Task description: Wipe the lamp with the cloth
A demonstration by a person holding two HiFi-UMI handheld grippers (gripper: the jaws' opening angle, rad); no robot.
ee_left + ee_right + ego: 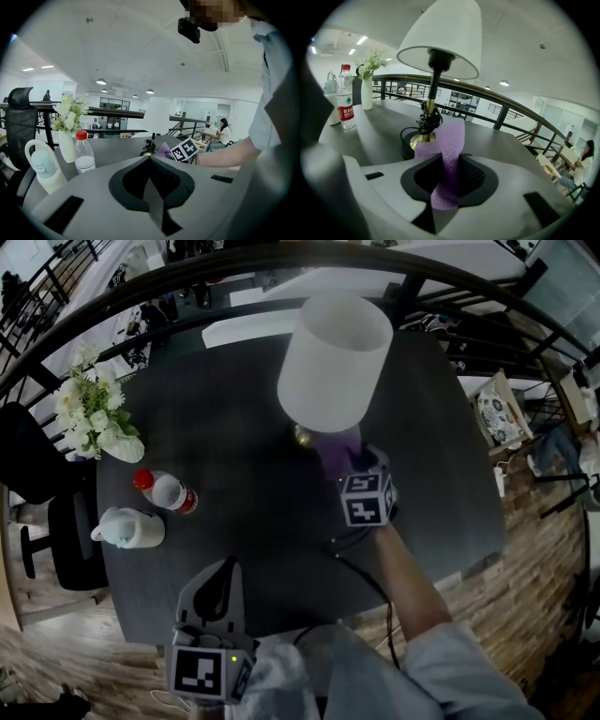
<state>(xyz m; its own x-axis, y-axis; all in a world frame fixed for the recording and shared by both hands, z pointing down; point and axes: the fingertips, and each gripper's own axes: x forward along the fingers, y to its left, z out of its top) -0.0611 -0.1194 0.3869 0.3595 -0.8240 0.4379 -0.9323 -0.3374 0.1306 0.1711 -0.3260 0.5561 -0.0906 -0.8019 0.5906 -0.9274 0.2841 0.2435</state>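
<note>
The lamp has a white shade [334, 357] over a brass foot on a black base [305, 435], standing on the dark round table [253, 559]. My right gripper [354, 465] sits just to the right of the base and is shut on a purple cloth [339, 452]. In the right gripper view the cloth [449, 140] sticks up between the jaws, close in front of the lamp's coiled cord and base [413, 140], under the shade [443, 40]. My left gripper [220, 579] hangs at the table's near edge, shut [150, 161] with nothing in it.
A plastic bottle with a red cap [167, 491], a white jug [131, 528] and a vase of white flowers [94, 413] stand on the table's left side. A black chair [37, 493] is at the left edge. A dark railing [450, 282] curves behind the table.
</note>
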